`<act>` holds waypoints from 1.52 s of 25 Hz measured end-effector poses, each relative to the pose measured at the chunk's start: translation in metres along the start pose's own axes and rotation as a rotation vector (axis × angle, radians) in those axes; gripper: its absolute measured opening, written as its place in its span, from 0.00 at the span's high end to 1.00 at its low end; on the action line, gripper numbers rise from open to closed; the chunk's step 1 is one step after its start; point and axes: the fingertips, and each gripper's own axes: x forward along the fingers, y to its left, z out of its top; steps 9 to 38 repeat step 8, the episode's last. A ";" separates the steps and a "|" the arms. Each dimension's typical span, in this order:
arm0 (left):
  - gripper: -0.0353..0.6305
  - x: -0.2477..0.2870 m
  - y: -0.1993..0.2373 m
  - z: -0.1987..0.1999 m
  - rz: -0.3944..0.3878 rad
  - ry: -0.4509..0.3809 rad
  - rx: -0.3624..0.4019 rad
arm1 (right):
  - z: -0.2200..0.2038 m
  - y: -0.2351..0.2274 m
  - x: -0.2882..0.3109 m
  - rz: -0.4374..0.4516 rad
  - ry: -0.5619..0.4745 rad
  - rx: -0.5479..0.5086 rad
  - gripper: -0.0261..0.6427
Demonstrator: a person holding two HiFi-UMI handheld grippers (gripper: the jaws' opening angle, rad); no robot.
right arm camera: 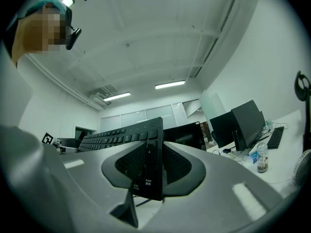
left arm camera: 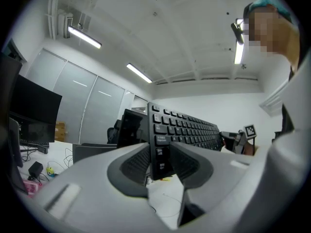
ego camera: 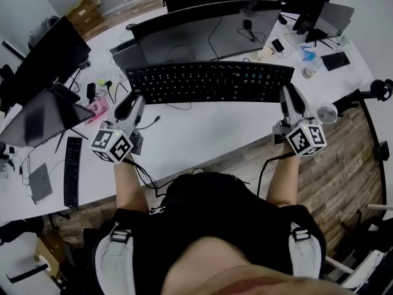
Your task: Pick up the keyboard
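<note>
White table in an office, crowded with screens and cables. Over it, just before a curved monitor, a long black keyboard, keys facing up, lying crosswise. Pinched at its left end by the left hand-held gripper, at its right end by the right hand-held gripper. Forearms stretched forward, wide apart, marker cubes nearest the body.

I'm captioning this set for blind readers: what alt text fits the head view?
Seen from above, a person holds a black keyboard by both ends over a white desk, with the left tool and right tool each clamped on an end. A dark monitor stands behind it.
</note>
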 end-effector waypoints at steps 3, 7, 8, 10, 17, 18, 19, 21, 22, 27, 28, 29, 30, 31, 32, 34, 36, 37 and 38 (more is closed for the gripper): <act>0.68 0.001 0.004 -0.001 0.000 0.000 -0.001 | -0.002 0.002 0.003 -0.002 0.004 0.000 0.81; 0.68 0.007 0.010 -0.005 -0.005 0.005 -0.002 | -0.008 -0.002 0.009 0.002 -0.003 0.001 0.81; 0.68 0.008 0.012 -0.005 -0.006 0.006 -0.003 | -0.009 -0.002 0.010 0.002 -0.002 0.002 0.81; 0.68 0.008 0.012 -0.005 -0.006 0.006 -0.003 | -0.009 -0.002 0.010 0.002 -0.002 0.002 0.81; 0.68 0.008 0.012 -0.005 -0.006 0.006 -0.003 | -0.009 -0.002 0.010 0.002 -0.002 0.002 0.81; 0.68 0.008 0.012 -0.005 -0.006 0.006 -0.003 | -0.009 -0.002 0.010 0.002 -0.002 0.002 0.81; 0.68 0.008 0.012 -0.005 -0.006 0.006 -0.003 | -0.009 -0.002 0.010 0.002 -0.002 0.002 0.81; 0.68 0.008 0.012 -0.005 -0.006 0.006 -0.003 | -0.009 -0.002 0.010 0.002 -0.002 0.002 0.81; 0.68 0.008 0.012 -0.005 -0.006 0.006 -0.003 | -0.009 -0.002 0.010 0.002 -0.002 0.002 0.81; 0.68 0.008 0.012 -0.005 -0.006 0.006 -0.003 | -0.009 -0.002 0.010 0.002 -0.002 0.002 0.81; 0.68 0.008 0.012 -0.005 -0.006 0.006 -0.003 | -0.009 -0.002 0.010 0.002 -0.002 0.002 0.81; 0.68 0.008 0.012 -0.005 -0.006 0.006 -0.003 | -0.009 -0.002 0.010 0.002 -0.002 0.002 0.81; 0.68 0.008 0.012 -0.005 -0.006 0.006 -0.003 | -0.009 -0.002 0.010 0.002 -0.002 0.002 0.81; 0.68 0.008 0.012 -0.005 -0.006 0.006 -0.003 | -0.009 -0.002 0.010 0.002 -0.002 0.002 0.81; 0.68 0.008 0.012 -0.005 -0.006 0.006 -0.003 | -0.009 -0.002 0.010 0.002 -0.002 0.002 0.81; 0.68 0.008 0.012 -0.005 -0.006 0.006 -0.003 | -0.009 -0.002 0.010 0.002 -0.002 0.002 0.81; 0.68 0.008 0.012 -0.005 -0.006 0.006 -0.003 | -0.009 -0.002 0.010 0.002 -0.002 0.002 0.81; 0.68 0.008 0.012 -0.005 -0.006 0.006 -0.003 | -0.009 -0.002 0.010 0.002 -0.002 0.002 0.81; 0.68 0.008 0.012 -0.005 -0.006 0.006 -0.003 | -0.009 -0.002 0.010 0.002 -0.002 0.002 0.81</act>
